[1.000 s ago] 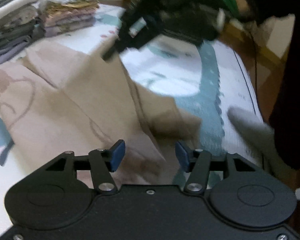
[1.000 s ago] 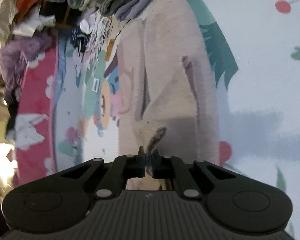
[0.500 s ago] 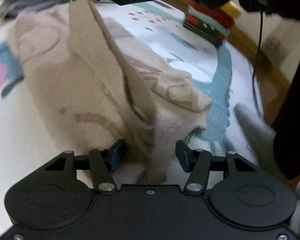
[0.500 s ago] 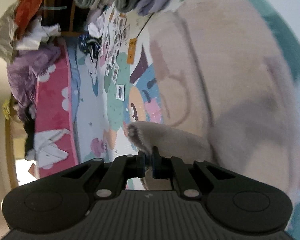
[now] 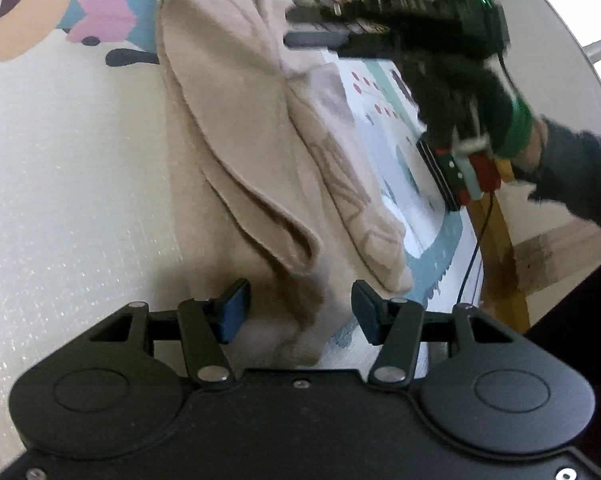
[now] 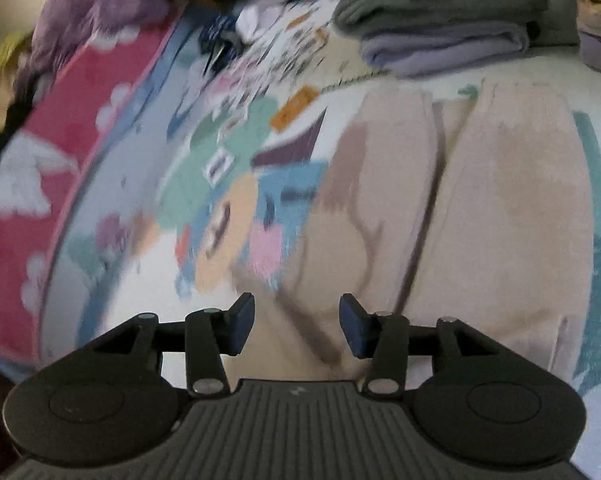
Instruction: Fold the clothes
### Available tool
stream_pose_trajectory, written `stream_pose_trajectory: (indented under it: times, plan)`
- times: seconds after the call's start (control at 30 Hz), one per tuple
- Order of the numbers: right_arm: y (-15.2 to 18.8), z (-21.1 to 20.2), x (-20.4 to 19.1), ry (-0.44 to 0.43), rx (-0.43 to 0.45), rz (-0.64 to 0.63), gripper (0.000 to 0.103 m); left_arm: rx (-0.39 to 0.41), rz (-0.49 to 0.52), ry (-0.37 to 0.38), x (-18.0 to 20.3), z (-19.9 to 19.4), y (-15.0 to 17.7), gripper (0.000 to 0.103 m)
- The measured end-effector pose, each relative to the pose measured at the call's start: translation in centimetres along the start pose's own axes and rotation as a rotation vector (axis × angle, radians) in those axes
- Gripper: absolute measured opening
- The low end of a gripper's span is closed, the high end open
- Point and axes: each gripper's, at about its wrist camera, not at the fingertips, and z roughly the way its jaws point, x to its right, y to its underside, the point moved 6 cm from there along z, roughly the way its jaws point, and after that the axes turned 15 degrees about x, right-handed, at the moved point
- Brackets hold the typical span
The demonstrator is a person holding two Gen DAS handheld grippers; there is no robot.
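Right now the left gripper [image 5: 298, 312] stands half open over the near end of the beige garment [image 5: 236, 132], its pads clear of the cloth. Opposite, the right gripper [image 6: 296, 326] is opening, gripping nothing, above the same garment, which lies folded lengthwise on the cartoon-printed mat [image 5: 60, 168] near stacked folded clothes [image 6: 444, 28].

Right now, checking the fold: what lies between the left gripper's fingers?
In the left wrist view, a beige garment edge lies between the left gripper fingers, unpinched.

The garment [image 6: 480, 216] lies on the play mat [image 6: 148, 288]; the folded stack [image 6: 440, 28] sits behind the garment on the mat.
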Motion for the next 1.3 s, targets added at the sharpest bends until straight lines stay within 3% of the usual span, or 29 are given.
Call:
stream_pose_trajectory:
  times: [0.2,0.23,0.27,0.3,0.33,0.53,0.77,0.93,1.1,1.2,1.3]
  plan:
    - [2.0,1.9,-2.1,-0.047,-0.033,-0.247,0.049,0.001,-0.105,-0.022,-0.4,0.7,-0.8,0.053]
    - [2.2,2.4,-2.2,-0.054,-0.047,-0.267,0.048,0.003,-0.124,-0.037,-0.6,0.8,-0.9,0.050]
    - [2.5,2.8,-2.1,-0.056,-0.068,-0.271,0.045,0.008,-0.136,-0.051,-0.8,0.9,-1.0,0.035]
    - [2.8,2.9,-1.9,-0.067,-0.090,-0.253,0.027,0.012,-0.147,-0.066,-1.1,0.9,-1.1,0.023]
    - [3.0,2.8,-1.6,-0.085,-0.111,-0.227,0.011,0.013,-0.159,-0.071,-1.4,0.8,-1.1,0.019]
    - [2.7,-0.6,3.1,-0.016,-0.070,0.092,0.011,0.007,-0.214,-0.080,-3.1,0.5,-0.9,0.012]
    - [3.0,0.5,3.1,0.037,-0.102,0.068,0.010,0.004,-0.254,-0.075,-3.7,0.3,-0.9,0.011]
    - [2.8,-0.6,1.6,0.085,-0.076,-0.079,0.020,-0.002,-0.065,-0.086,-1.8,-0.6,-2.5,0.022]
    - [2.6,-3.0,-2.0,0.109,0.041,-0.383,0.026,0.099,0.114,-0.118,-1.0,-2.2,-6.2,0.022]
    - [3.6,-2.6,-4.3,0.054,0.054,-0.554,0.026,0.101,0.263,-0.072,0.8,0.1,-7.6,0.022]
    - [5.4,-0.4,-3.9,0.073,-0.027,-0.654,0.028,0.037,0.434,-0.066,1.9,4.1,-6.6,0.022]
